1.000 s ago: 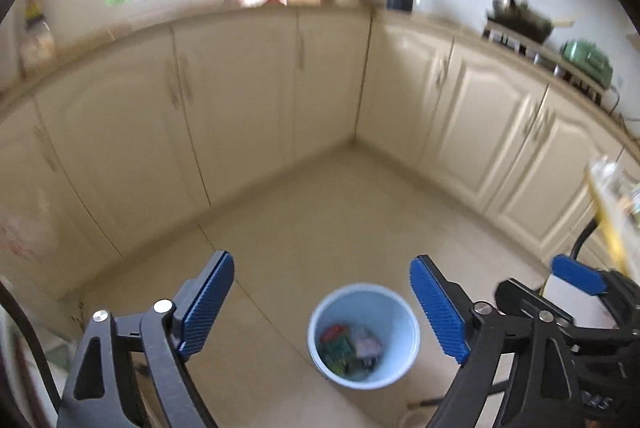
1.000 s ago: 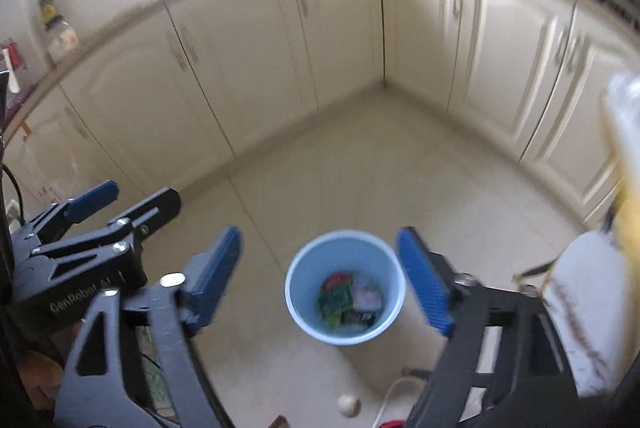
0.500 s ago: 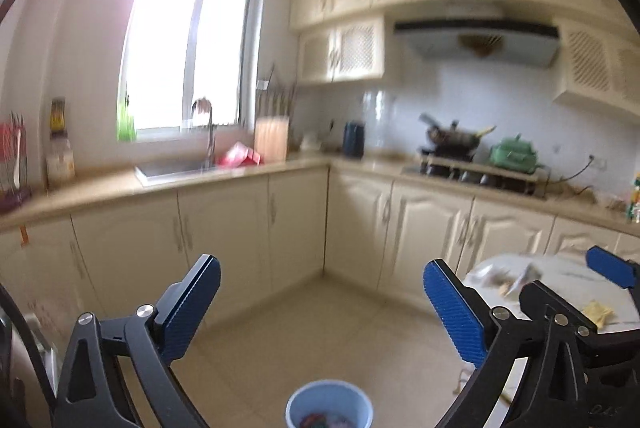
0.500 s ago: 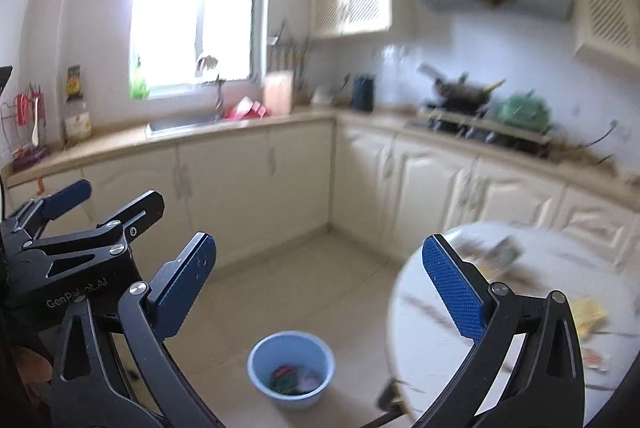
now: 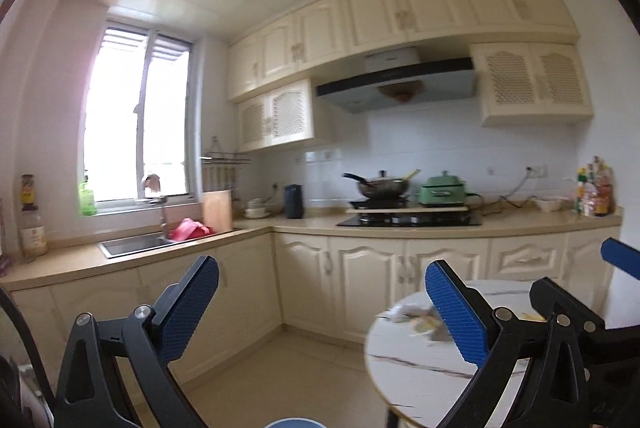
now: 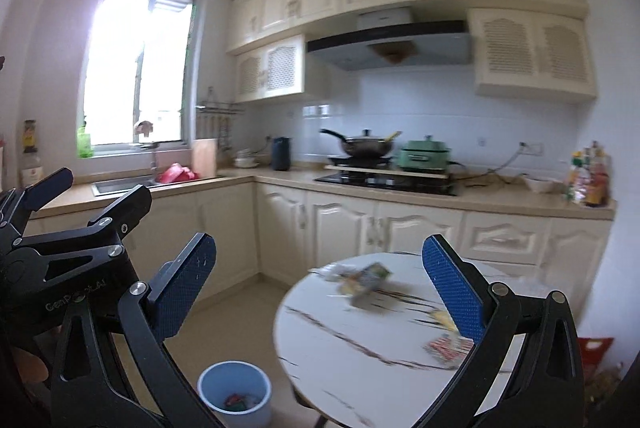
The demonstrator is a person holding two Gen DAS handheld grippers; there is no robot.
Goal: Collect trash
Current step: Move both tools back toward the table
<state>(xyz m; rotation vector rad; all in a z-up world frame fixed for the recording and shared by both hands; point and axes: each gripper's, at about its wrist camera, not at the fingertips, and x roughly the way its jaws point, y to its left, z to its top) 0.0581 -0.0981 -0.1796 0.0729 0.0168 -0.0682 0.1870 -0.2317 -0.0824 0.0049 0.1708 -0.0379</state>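
Both claws stand wide with nothing between the pads. The trash [image 6: 366, 278], a blurred heap of wrappers, lies on the far part of the round desk [image 6: 360, 344], ahead of the right claw [image 6: 320, 292] and slightly right of its centre line; another wrapper [image 6: 446, 344] lies nearer, by its right finger. From the left claw [image 5: 322, 312] the heap [image 5: 416, 320] sits off to the right, so the right claw seems nearer. The bin [image 6: 234, 392] waits on the floor, low and left of the desk.
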